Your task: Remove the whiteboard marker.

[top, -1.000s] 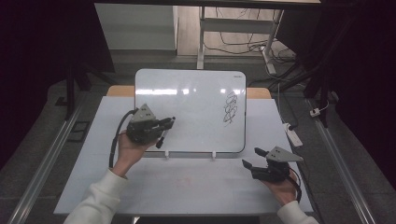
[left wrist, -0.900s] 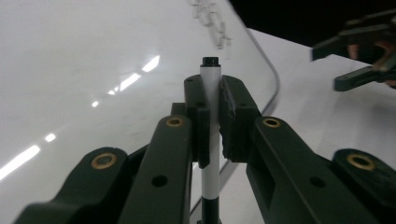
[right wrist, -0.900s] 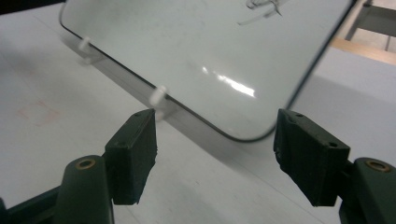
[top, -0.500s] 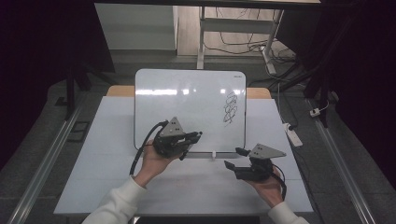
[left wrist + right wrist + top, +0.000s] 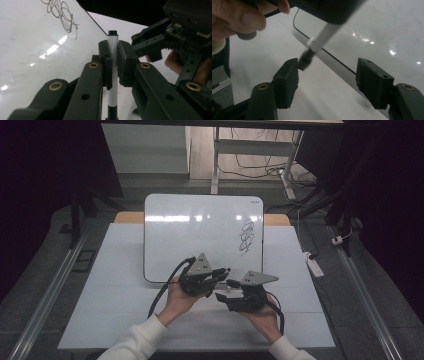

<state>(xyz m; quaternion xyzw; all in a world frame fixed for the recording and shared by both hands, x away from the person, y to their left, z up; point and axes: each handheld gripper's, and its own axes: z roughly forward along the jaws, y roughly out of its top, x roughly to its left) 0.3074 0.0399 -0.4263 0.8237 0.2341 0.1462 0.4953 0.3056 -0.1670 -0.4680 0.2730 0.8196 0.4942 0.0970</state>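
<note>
Left gripper [image 5: 113, 63] jaws clamp a whiteboard marker [image 5: 113, 47]; its black end sits between the right gripper's [image 5: 328, 80] wide-open jaws, above the whiteboard's [image 5: 200, 235] near edge

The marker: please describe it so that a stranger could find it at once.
Find the whiteboard on the table; two grippers meet at its near edge. The left gripper is shut on the marker, a thin white stick with black ends, its dark tip between the right gripper's open jaws.

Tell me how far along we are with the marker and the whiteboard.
Done: the left gripper is shut on the white marker with black ends, and the white rectangular whiteboard already carries a black scribble. In hand: the open right gripper has the marker's black end between its fingers, not yet clamped. Left, probably: closing on that end.
</note>
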